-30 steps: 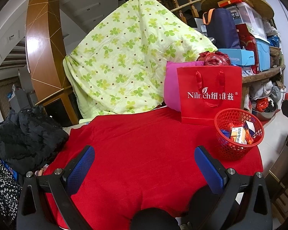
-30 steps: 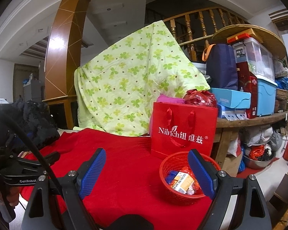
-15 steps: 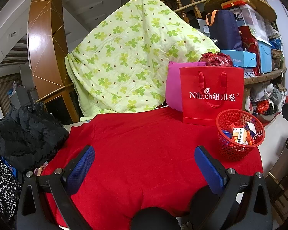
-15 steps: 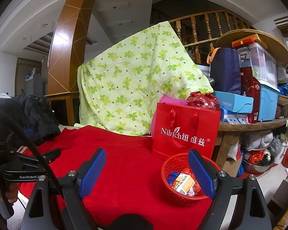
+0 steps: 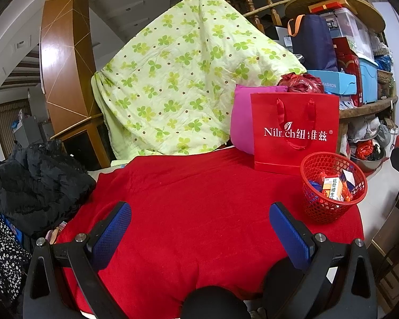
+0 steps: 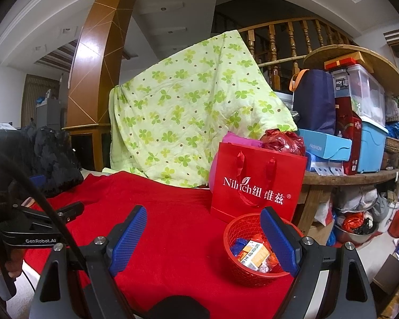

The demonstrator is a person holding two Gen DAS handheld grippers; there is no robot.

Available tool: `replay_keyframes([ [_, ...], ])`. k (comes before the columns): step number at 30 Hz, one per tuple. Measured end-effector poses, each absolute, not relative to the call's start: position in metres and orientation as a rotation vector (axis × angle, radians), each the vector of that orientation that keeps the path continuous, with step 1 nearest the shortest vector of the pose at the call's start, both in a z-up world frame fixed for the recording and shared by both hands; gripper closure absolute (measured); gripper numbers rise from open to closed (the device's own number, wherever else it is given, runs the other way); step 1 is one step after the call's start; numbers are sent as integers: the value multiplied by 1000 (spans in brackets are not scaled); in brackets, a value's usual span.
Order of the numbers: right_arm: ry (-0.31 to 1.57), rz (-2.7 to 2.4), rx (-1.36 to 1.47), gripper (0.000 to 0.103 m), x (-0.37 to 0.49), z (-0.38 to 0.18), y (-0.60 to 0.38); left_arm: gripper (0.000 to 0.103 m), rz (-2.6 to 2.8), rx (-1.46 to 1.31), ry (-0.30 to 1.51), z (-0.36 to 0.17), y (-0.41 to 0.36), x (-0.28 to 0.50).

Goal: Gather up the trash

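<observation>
A red mesh basket point(image 5: 332, 186) stands at the right end of the red cloth point(image 5: 199, 199); it also shows in the right wrist view point(image 6: 252, 273). It holds an orange and white box point(image 6: 254, 255) and several wrappers. My left gripper point(image 5: 199, 226) is open and empty above the near edge of the cloth, left of the basket. My right gripper point(image 6: 203, 236) is open and empty, with its right finger in front of the basket's rim. The left gripper's body point(image 6: 37, 228) shows at the left of the right wrist view.
A red paper gift bag point(image 5: 295, 130) stands upright just behind the basket, with a pink cushion point(image 5: 242, 119) behind it. A green clover quilt point(image 5: 183, 79) hangs over the railing at the back. Black clothing point(image 5: 32, 178) lies at the left. Cluttered shelves point(image 6: 359, 133) stand at the right.
Both views have tilted slightly upward and drifted a little; the basket sits a bit lower and further right in them. Both grippers stay open and empty.
</observation>
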State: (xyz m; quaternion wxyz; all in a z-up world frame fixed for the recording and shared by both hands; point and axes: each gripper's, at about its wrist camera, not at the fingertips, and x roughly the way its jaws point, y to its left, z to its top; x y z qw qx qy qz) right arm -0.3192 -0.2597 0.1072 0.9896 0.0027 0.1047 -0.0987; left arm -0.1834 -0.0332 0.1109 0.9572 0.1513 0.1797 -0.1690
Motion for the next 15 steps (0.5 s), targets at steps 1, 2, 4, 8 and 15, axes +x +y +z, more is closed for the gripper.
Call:
replay_keyframes([
  [1,210,-197,6,14,-319,107,-260,0,-344,307,364,111,-33,-183],
  [2,210,-198,7,14,-319,107,-260,0,-345,307,365,111,-34,-183],
  [4,210,-197,6,14,-319,107,-260,0,-344,307,364,111,-33,-183],
  [8,210,-198,5,14,-319,107,-259,0,-344,307,365,111,-33,-183],
  [15,210,-198,6,14,-318,106,-259,0,-347,307,367,111,-32,-183],
])
